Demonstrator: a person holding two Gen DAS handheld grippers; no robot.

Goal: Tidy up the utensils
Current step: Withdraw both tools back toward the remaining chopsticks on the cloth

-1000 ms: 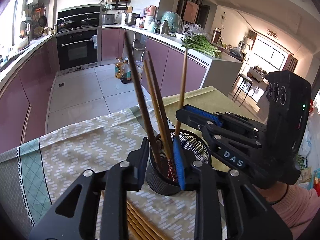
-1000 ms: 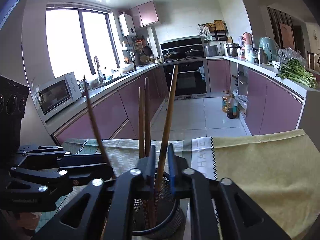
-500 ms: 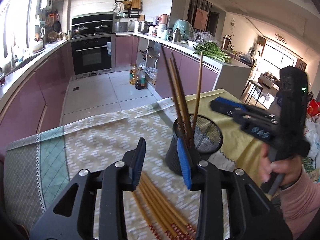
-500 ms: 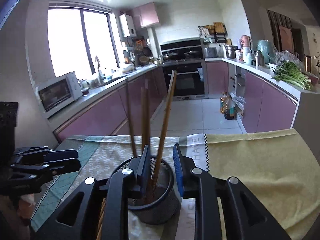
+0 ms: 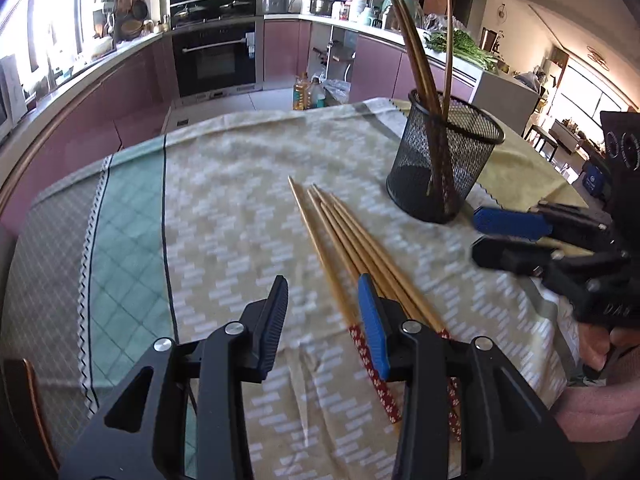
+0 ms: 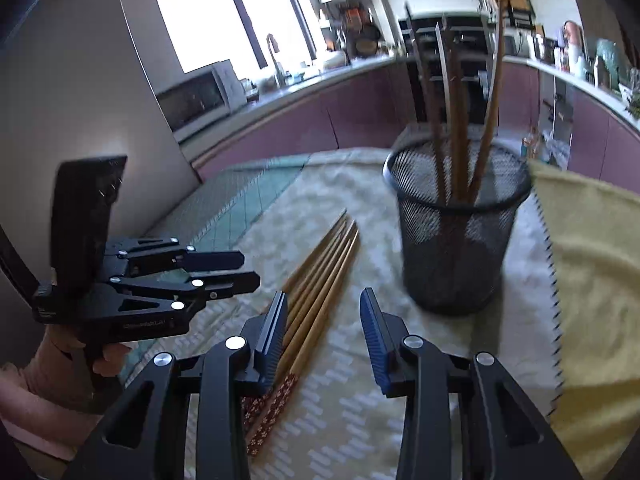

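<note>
Both grippers released, jaws just opening, nothing between: left gripper and right gripper hover over loose chopsticks at frame centre; pinch one near its patterned end, then lift to mesh holder upper right

You can make out only the pale letters "DA" on the black body of the right gripper; the label on the left gripper is too blurred to read.

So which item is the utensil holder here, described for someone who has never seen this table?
On the patterned tablecloth, beyond the loose row of light wooden chopsticks, stands a black wire-mesh cylindrical cup. It is the only upright container there, with several darker wooden chopsticks sticking out of its top.
</note>
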